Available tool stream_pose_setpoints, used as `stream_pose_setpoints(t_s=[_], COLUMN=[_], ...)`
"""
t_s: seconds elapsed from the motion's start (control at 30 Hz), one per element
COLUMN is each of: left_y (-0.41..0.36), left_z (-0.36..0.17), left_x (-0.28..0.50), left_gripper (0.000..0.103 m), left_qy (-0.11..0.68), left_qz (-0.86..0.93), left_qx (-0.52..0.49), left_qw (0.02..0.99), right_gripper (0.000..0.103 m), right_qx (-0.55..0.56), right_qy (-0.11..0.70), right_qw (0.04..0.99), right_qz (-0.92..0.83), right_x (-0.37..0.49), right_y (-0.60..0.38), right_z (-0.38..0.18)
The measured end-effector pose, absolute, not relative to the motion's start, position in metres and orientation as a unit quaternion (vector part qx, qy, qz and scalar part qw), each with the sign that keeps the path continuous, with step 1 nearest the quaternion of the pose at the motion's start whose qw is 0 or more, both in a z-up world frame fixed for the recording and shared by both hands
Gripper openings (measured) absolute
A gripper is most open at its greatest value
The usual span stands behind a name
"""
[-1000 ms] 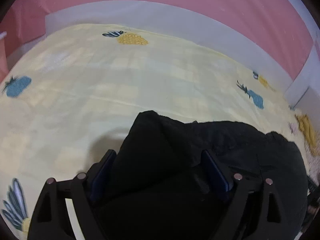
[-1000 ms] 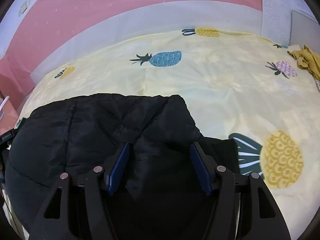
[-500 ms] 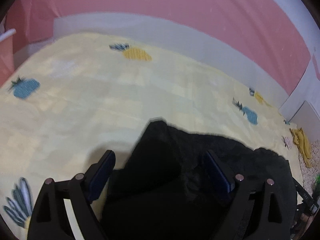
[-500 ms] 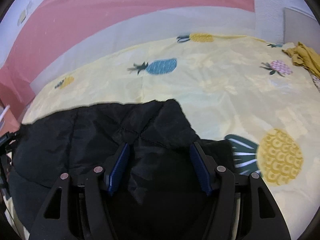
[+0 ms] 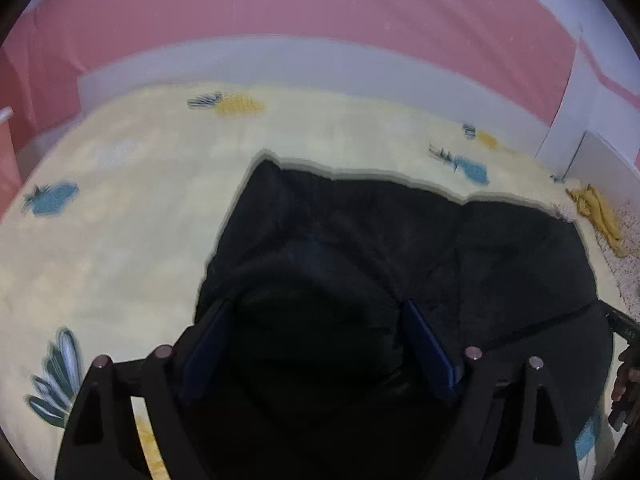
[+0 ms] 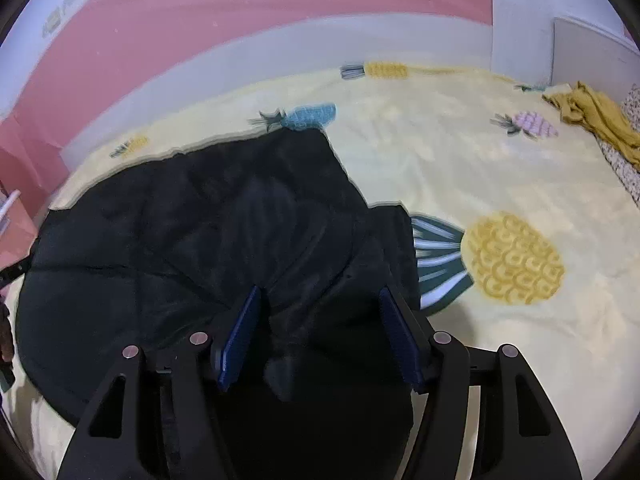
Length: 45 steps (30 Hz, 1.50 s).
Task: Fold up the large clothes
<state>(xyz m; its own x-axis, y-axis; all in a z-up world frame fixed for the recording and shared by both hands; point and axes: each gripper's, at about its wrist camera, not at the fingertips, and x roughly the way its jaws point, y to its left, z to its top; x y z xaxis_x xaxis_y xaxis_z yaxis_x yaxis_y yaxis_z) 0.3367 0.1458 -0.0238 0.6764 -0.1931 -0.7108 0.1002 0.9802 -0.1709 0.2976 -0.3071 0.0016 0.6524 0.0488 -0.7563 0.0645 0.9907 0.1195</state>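
2 grippers, left [image 5: 316, 344] and right [image 6: 320, 332], each grasp bunched black jacket [image 6: 180, 232] on the bedsheet [image 6: 500, 176]; the left jaws have just been closing.

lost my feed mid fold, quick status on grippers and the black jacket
Left gripper and right gripper each straddle bunched black quilted jacket; grip unclear. Jacket part-folded on pineapple bedsheet. Yellow garment off at far corner, nothing blocking.

The garment [image 5: 400, 248] lay spread on the bed [image 5: 140, 220], and everything else sat around it. Behind the garment ran the bed's far edge, against the wall [image 5: 320, 12]. A crumpled cloth [image 6: 592, 116] lay on the bed well to the garment's right, near the far right corner.
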Motion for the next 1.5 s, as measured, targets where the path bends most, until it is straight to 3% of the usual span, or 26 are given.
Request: stream_pose_setpoints(t_s=[0.17,0.53,0.97,1.2,1.4,1.5], left_y=[0.151,0.175,0.187,0.210,0.221,0.222], left_z=[-0.024,0.018,-0.016,0.001,-0.039,-0.052], left_x=[0.341,0.312,0.313,0.312,0.325,0.335], left_gripper=[0.089,0.088,0.088,0.088,0.089,0.092], left_qy=[0.393,0.352,0.392,0.371,0.417,0.430], left_qz=[-0.076,-0.050,-0.034,-0.038,-0.055,-0.066], left_qx=[-0.069,-0.062,-0.063,-0.093,-0.121,-0.159], left_qw=[0.914,0.932,0.917,0.923,0.899,0.886], right_gripper=[0.062,0.062,0.062,0.062,0.068,0.076], right_qx=[0.062,-0.019,-0.001,0.028,0.100,0.131], right_qy=[0.430,0.374,0.401,0.394,0.425,0.438], right_qw=[0.901,0.927,0.916,0.919,0.899,0.889], right_qz=[-0.005,-0.033,-0.020,-0.008,0.022,0.026], right_x=[0.304,0.271,0.274,0.272,0.283,0.290], right_y=[-0.308,-0.282,-0.290,-0.301,-0.323,-0.331], right_z=[-0.004,0.044,0.020,0.025,-0.001,-0.012])
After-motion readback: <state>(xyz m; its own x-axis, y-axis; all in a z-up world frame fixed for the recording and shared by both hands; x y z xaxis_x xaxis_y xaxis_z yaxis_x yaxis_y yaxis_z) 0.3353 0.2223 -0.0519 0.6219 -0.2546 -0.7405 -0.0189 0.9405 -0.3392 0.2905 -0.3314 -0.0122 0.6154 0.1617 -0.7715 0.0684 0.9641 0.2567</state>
